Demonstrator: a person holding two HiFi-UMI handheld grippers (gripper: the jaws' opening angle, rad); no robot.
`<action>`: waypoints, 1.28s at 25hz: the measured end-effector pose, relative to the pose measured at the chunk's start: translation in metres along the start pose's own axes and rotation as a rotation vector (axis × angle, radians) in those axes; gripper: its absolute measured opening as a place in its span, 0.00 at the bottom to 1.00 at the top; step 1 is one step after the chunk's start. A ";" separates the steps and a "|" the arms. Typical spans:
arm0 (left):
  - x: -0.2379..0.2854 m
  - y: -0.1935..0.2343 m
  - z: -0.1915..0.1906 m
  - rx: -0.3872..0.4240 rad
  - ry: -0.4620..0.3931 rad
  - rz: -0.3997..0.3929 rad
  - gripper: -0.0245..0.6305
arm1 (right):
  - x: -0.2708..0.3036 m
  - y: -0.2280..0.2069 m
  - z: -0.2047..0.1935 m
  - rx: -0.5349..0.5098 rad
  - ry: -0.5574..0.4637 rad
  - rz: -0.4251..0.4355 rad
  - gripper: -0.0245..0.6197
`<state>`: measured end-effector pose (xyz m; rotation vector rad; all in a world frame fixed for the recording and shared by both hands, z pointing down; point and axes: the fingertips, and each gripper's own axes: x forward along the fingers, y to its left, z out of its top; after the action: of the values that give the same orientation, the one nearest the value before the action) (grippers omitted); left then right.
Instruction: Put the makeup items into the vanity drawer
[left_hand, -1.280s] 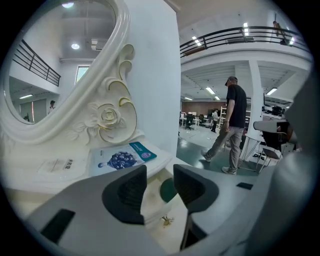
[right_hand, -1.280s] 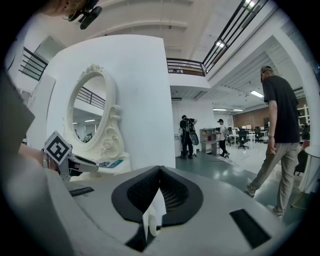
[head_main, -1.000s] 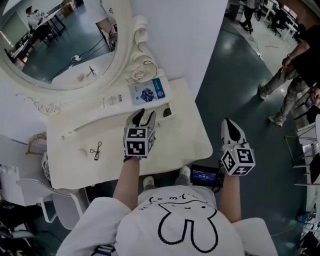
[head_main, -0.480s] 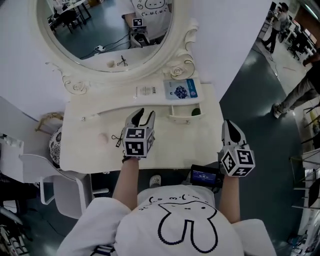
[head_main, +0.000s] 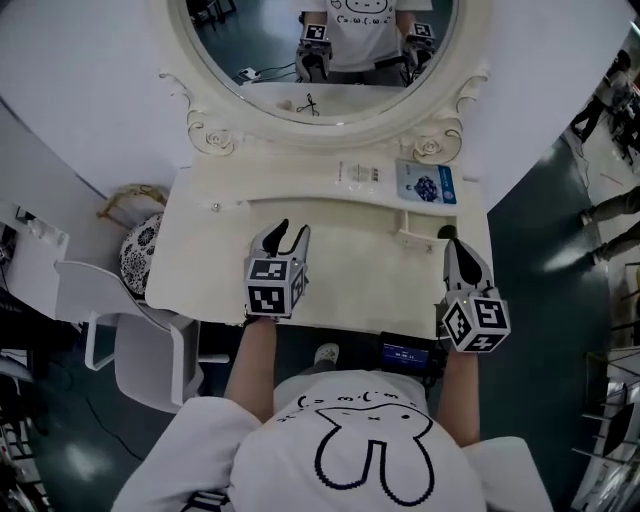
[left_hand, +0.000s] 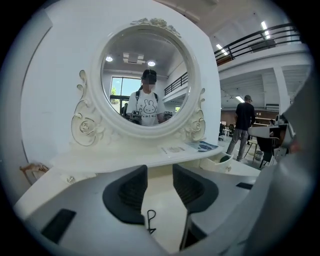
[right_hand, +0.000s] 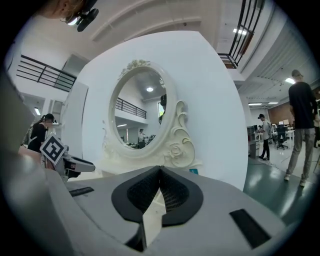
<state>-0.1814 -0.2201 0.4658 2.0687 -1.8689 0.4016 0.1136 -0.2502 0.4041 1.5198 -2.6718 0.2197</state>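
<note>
My left gripper hovers over the middle of the cream vanity top, open, with nothing between its pads. In the left gripper view a black eyelash curler lies on the tabletop just below my left gripper; in the head view the gripper hides it. A small drawer stands open at the right with something dark inside. On the shelf under the mirror lie a white tube and a blue sachet. My right gripper is shut and empty by the drawer, its tips meeting.
A white chair and a patterned stool stand left of the vanity. A dark device sits at the person's waist. A person stands on the floor to the right, well behind the table.
The head view has swung so the vanity and mirror now sit centred. Both grippers hold the same places in the picture. The curler has gone out of sight under the left gripper.
</note>
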 end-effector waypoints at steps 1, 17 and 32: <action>-0.004 0.007 -0.002 -0.001 0.003 0.001 0.31 | 0.003 0.009 -0.001 0.002 -0.001 0.005 0.05; -0.026 0.044 -0.055 -0.055 0.084 -0.004 0.31 | 0.017 0.051 -0.026 -0.011 0.083 0.039 0.05; -0.026 0.026 -0.137 0.018 0.329 -0.034 0.29 | -0.010 0.038 -0.098 0.065 0.242 0.008 0.05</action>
<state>-0.2093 -0.1417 0.5810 1.9055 -1.6383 0.7055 0.0840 -0.2075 0.4963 1.3991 -2.5036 0.4639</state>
